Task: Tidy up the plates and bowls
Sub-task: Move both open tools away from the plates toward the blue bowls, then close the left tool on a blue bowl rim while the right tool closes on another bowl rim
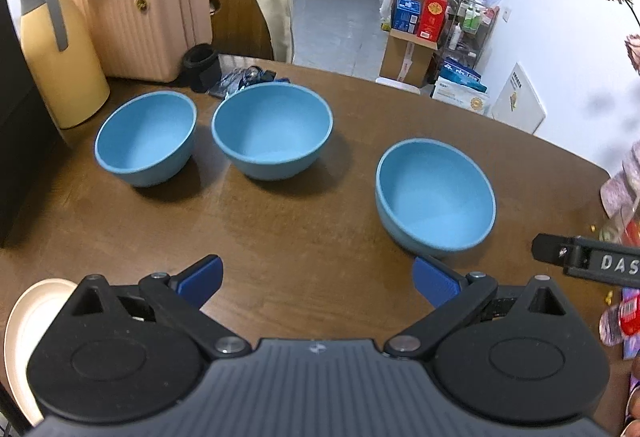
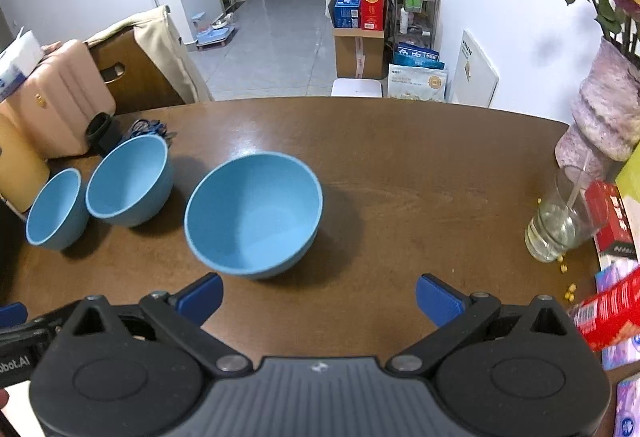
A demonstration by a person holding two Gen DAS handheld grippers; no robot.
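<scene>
While three round blue plastic bowls (image 2: 254,215) sit apart, unstacked, on brown wooden table (image 2: 400,165): nesting not yet begun. Left gripper (image 1: 318,283) and right gripper (image 2: 320,297) both spread wide, empty. Next likely: pinch nearest rim. Only left view shows cream plate (image 1: 28,325); only right view, drinking glass (image 2: 560,225).

Three blue bowls (image 1: 146,139) (image 1: 272,131) (image 1: 436,195) stand on the desk (image 1: 320,229) — all upright, none stacked. One cream plate (image 1: 24,325) at the near left edge. One drinking glass (image 2: 560,225), one vase (image 2: 604,109), one pink suitcase (image 1: 148,17) — and two tongs (image 1: 318,283) (image 2: 320,297).
</scene>
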